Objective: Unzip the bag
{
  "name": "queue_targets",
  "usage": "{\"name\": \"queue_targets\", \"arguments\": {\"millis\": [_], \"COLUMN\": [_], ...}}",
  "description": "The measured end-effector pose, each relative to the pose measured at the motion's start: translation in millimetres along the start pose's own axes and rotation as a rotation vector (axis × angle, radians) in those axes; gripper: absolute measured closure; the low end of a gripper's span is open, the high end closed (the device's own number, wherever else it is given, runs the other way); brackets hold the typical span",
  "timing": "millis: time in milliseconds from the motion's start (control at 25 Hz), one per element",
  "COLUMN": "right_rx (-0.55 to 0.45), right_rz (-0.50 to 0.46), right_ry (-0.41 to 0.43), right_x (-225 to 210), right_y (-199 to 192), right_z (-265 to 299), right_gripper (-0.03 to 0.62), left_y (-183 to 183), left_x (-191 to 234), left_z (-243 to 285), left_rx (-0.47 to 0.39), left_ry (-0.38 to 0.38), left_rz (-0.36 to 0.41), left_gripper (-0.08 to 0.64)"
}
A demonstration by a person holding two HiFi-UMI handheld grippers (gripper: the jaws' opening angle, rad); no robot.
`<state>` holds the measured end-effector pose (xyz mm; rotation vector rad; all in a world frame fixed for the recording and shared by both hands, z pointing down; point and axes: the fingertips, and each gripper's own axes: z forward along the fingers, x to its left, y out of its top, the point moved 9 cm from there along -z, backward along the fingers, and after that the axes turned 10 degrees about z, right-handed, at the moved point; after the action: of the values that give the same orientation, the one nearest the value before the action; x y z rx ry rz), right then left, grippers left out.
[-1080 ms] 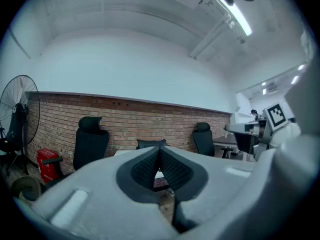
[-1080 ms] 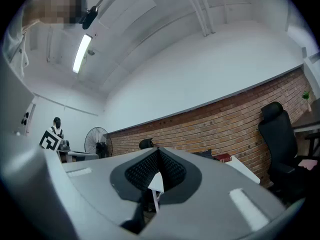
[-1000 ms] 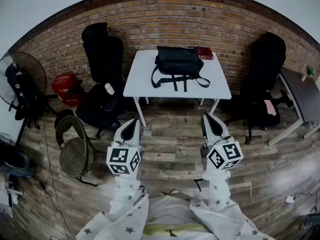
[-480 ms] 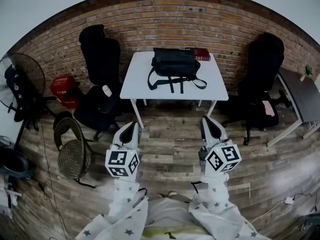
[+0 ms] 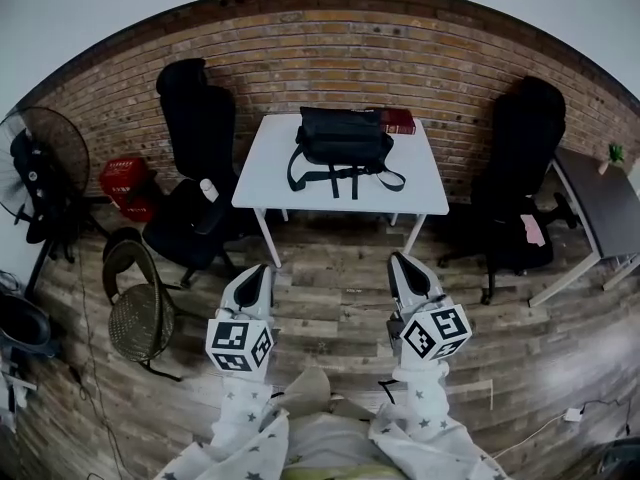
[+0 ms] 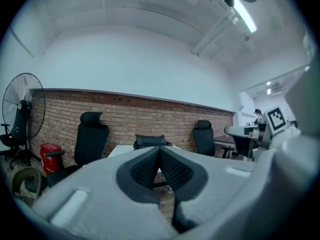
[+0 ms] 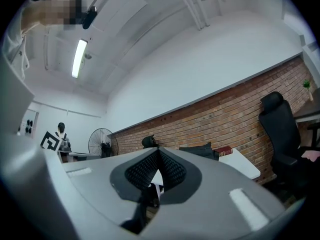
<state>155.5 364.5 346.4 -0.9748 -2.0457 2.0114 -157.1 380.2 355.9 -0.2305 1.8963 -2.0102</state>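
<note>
One black fabric bag (image 5: 340,138) lies on the single white rectangular surface (image 5: 265,178), toward its far edge by the brick wall (image 5: 300,48). Its long axis runs left to right, parallel to the wall, with its straps trailing toward the near edge. One dark red book (image 5: 398,120) sits just behind its right end. Two black office chairs (image 5: 200,118) flank the surface, one on each side. Two grippers hover over the wooden floor, well apart from the bag: the left gripper (image 5: 258,271) and the right gripper (image 5: 402,263), each pointing at the surface with its fingers closed on nothing.
</note>
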Motion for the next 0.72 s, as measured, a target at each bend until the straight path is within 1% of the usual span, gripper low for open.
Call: {"name": "queue_targets", "arguments": {"millis": [200, 360, 560, 720], "right_rx": [-0.003, 0.008, 0.029, 0.031], "right_rz": [0.012, 0.023, 0.023, 0.026], "right_ry": [0.010, 0.005, 0.000, -0.016], "right_x": [-8.3, -19.6, -35.5, -49.7], "right_y": [0.3, -4.0, -8.2, -7.9], "right_z": [17.6, 43.4, 93.5, 137.4], "right_gripper": [0.591, 0.591, 0.591, 0.591], "left_y": [1.0, -5.3, -10.9, -9.5], "left_x": [10.6, 22.3, 54.2, 79.6], "left_z": [13.1, 35.1, 78.8, 123.8], "left_rx": [-0.006, 0.002, 0.007, 0.008], "left_ry": [0.028, 0.028, 0.033, 0.004], "left_rz": [-0.004, -0.012, -0.037, -0.037], "left_gripper": [0.561, 0.561, 0.561, 0.561]}}
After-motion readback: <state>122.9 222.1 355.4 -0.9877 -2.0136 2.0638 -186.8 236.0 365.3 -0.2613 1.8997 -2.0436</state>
